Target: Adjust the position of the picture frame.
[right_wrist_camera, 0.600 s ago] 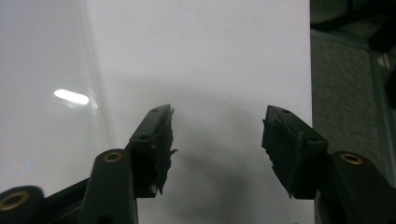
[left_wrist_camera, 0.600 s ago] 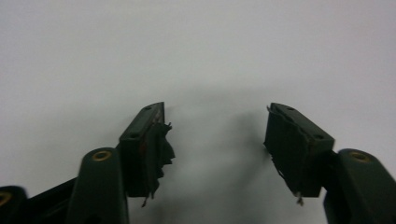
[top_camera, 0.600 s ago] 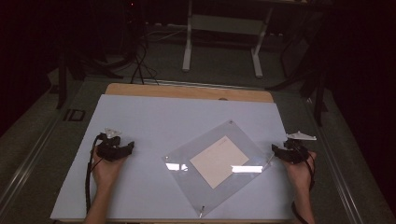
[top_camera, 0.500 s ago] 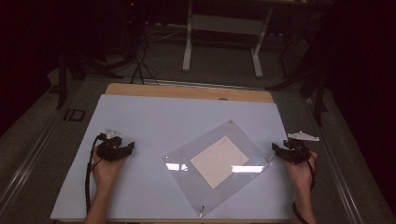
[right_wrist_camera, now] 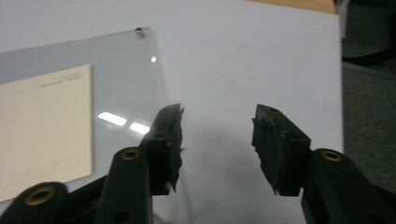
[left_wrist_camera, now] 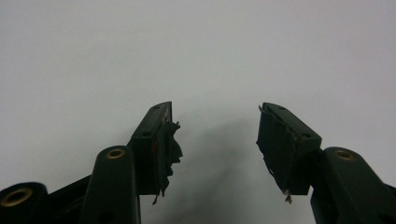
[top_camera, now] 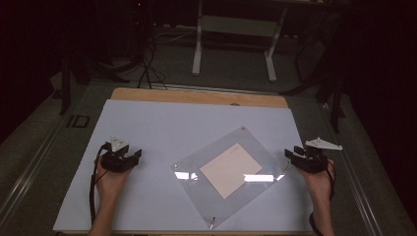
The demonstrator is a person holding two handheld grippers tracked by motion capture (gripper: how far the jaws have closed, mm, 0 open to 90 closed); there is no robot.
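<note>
A clear square plastic sheet [top_camera: 231, 174] lies turned like a diamond on the white table top [top_camera: 162, 128], with a cream paper card [top_camera: 230, 169] under or inside it. My left gripper [top_camera: 136, 156] rests on the table well left of the sheet, jaws open and empty [left_wrist_camera: 215, 135]. At the table's right edge my right gripper [top_camera: 289, 156] sits just beside the sheet's right corner, also open with nothing between its jaws [right_wrist_camera: 217, 135]. In the right gripper view the sheet [right_wrist_camera: 116, 79] and the card [right_wrist_camera: 44, 126] lie to the left, a small metal stud [right_wrist_camera: 139, 31] at the sheet's corner.
A wooden strip [top_camera: 196, 96] borders the table's far edge. Beyond it stand a white metal frame [top_camera: 233, 34] and cables on a dark floor. A grey rail [top_camera: 29, 162] runs along the table's left side.
The right hand has shifted very slightly; otherwise nothing has visibly moved.
</note>
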